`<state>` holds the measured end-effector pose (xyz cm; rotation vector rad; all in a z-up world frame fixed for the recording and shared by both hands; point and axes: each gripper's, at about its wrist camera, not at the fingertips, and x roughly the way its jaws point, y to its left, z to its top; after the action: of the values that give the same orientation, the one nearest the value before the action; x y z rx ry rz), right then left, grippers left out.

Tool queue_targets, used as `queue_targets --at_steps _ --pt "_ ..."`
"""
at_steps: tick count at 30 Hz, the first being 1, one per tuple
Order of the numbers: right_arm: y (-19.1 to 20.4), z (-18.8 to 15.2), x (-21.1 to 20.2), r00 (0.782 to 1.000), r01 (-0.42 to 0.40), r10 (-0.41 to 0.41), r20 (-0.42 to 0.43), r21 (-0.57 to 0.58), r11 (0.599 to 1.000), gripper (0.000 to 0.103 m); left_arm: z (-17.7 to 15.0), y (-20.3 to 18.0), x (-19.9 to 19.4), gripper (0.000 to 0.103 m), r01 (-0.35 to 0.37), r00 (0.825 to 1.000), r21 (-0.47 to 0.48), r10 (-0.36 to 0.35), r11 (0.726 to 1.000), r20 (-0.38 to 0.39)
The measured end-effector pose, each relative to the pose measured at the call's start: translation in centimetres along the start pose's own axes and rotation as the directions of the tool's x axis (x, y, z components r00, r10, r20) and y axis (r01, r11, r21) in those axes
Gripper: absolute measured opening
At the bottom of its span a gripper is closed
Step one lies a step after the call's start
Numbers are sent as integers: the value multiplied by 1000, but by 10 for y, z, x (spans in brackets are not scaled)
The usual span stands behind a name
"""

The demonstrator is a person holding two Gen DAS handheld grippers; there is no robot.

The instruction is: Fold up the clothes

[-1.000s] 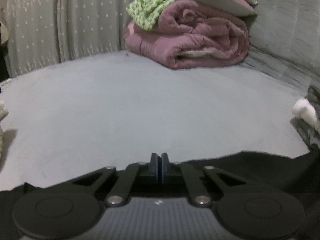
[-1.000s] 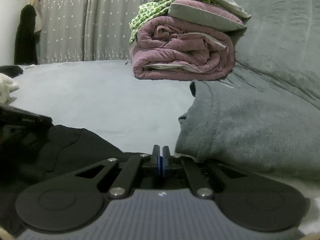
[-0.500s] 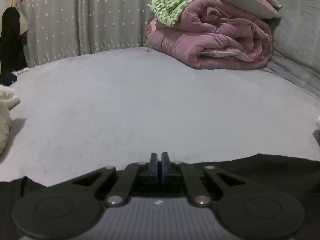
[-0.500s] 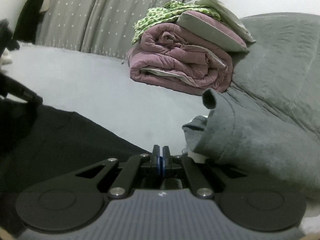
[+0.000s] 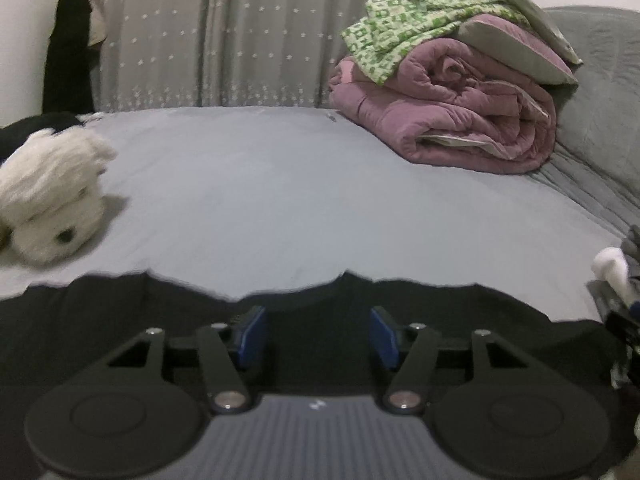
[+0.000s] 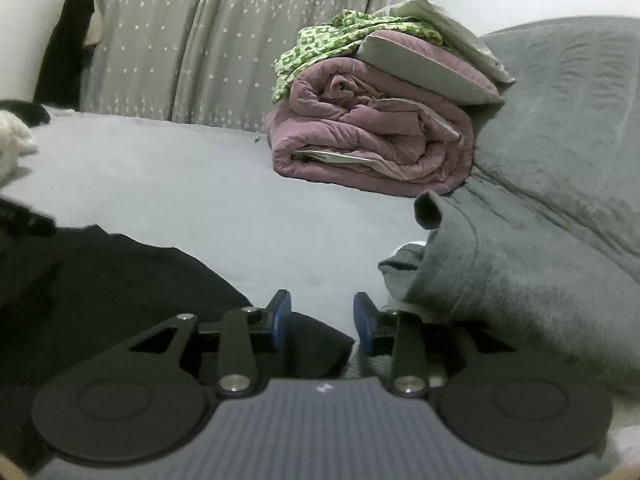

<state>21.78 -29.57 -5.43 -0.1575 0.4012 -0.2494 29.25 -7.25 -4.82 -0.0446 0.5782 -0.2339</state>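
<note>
Left wrist: left gripper (image 5: 318,330) just spread over black garment (image 5: 100,320) | right gripper (image 6: 322,322) likewise

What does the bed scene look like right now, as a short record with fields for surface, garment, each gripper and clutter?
surface: pale grey bed sheet
garment: black cloth garment lying flat at the near edge, under both grippers
left gripper: jaws just opened, pads clear of the cloth
right gripper: jaws just opened, black cloth corner below, not pinched
clutter: rolled mauve quilt with green patterned cloth on top; white fluffy plush toy; grey fleece blanket
</note>
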Motion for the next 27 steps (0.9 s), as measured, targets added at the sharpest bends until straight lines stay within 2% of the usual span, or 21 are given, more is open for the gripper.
queue_targets --at_steps 3,6,11,22,25,27 --pt "-6 1 -9 998 -42 45 -39 76 996 48 -14 6 -22 62 10 1000 -20 -11 1000 -22" --pt "-12 5 -20 986 -118 134 -95 155 981 48 -32 10 -46 62 18 999 -8 -19 1000 -43" --pt "-17 8 -49 953 -228 264 -146 224 948 48 -53 15 -86 62 11 999 -12 -12 1000 -45" --pt "-29 -2 -113 910 -265 344 -232 313 912 50 -66 14 -178 68 9 1000 -19 -9 1000 1" --pt "-40 -10 -123 892 -264 376 -252 385 884 50 -76 15 -204 68 10 1000 11 -10 1000 5" --pt "-47 -20 -126 869 -266 419 -263 464 845 50 -87 17 -220 68 26 1000 31 -26 999 0"
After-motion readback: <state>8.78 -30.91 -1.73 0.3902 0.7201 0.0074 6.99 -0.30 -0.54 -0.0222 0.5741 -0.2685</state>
